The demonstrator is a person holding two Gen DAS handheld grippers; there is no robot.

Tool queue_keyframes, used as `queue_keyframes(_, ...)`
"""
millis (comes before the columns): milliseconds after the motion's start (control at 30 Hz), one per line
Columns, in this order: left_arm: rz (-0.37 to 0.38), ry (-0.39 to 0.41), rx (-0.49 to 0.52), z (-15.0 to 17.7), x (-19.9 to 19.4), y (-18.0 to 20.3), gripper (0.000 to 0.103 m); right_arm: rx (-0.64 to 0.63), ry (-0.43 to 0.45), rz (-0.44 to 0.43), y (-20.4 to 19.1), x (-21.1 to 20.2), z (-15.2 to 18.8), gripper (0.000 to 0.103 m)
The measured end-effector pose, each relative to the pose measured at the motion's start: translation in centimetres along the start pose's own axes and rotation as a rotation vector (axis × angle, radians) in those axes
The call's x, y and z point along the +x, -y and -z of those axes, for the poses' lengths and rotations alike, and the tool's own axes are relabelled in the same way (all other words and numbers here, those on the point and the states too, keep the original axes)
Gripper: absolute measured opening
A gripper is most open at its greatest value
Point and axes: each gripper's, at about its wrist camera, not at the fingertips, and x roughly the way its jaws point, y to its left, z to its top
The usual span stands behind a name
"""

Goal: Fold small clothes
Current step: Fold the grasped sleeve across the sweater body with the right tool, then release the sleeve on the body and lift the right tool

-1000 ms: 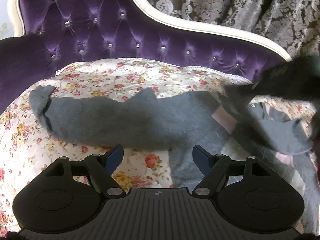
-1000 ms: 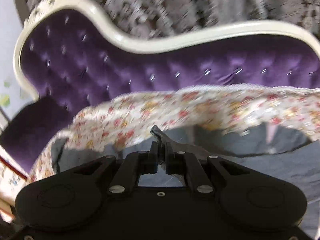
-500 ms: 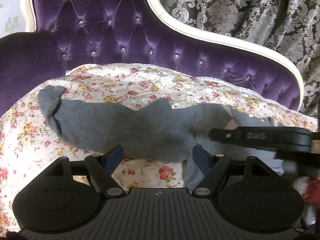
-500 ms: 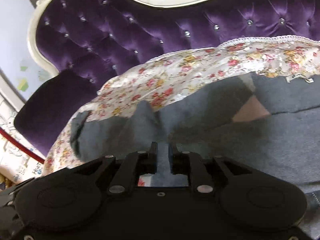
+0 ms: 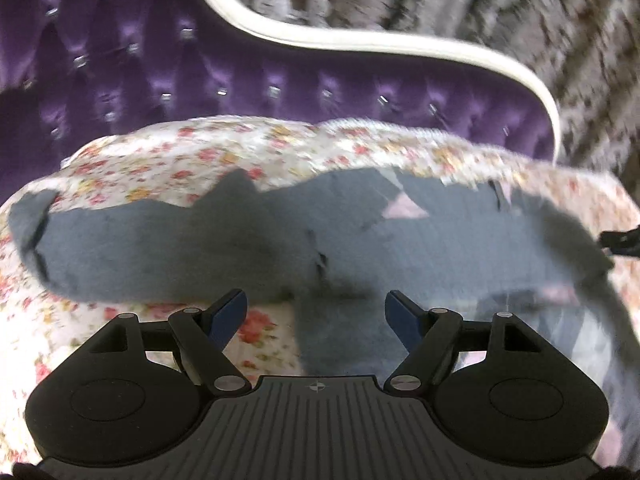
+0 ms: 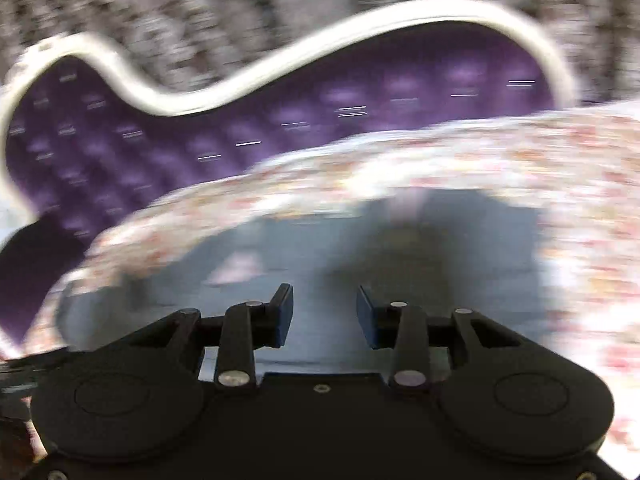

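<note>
The grey garment (image 5: 280,248) lies spread across the floral cover (image 5: 168,160) of a purple tufted sofa (image 5: 120,72), reaching from the cover's left edge, where a sleeve end curls back on itself, over to the right side, where the cloth bunches and dips. A pale pink patch (image 5: 404,211) shows through near its upper middle. The left gripper (image 5: 316,312) hovers low over the near edge of the garment with its jaws spread wide and nothing between them; its left finger (image 5: 228,312) is over the flowered cloth and its right finger (image 5: 402,316) is over grey fabric. Whether either touches the cloth cannot be told. At the far right of this view a dark tip of the other tool (image 5: 620,240) pokes in beside the bunched cloth. In the right wrist view, which is heavily smeared by motion, the right gripper (image 6: 325,316) also stands open, the gap moderate, with no fabric pinched between the fingers (image 6: 282,314). Grey garment (image 6: 420,248) fills the ground ahead of and under it, with a darker shaded band across the middle. The cover (image 6: 480,160) rings it, and the sofa's white frame (image 6: 224,96) curves above. Behind the sofa hangs a patterned grey curtain (image 5: 440,4).
</note>
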Motion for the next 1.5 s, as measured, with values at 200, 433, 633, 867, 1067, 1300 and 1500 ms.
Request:
queue_keyframes(200,-0.013,-0.109,0.079,1.9,3.2,2.1,0.075,0.069,-0.017,0.206,8.1,-1.8,2.6,0.047)
queue_keyframes(433,-0.009,-0.096,0.069,2.3,3.4,1.8,0.077,-0.015,0.016,0.209,8.2,-1.0,4.5,0.047)
queue_keyframes(633,-0.010,-0.092,0.076,2.4,3.5,2.1,0.077,-0.087,0.042,0.199,7.1,0.9,4.4,0.048)
queue_keyframes(867,-0.009,-0.093,0.075,2.4,3.6,2.1,0.077,-0.110,0.065,0.375,9.6,1.7,3.9,0.060)
queue_keyframes(1067,-0.012,-0.097,0.071,2.3,3.6,2.1,0.077,-0.085,0.079,0.236,10.4,-1.4,4.2,0.062)
queue_keyframes(1300,-0.009,-0.099,0.071,2.3,3.6,2.1,0.078,0.079,0.128,0.114,12.0,-0.2,0.1,0.032)
queue_keyframes(1500,-0.007,-0.098,0.072,2.3,3.7,1.9,0.079,0.182,0.075,0.114,13.6,4.4,-2.9,0.037)
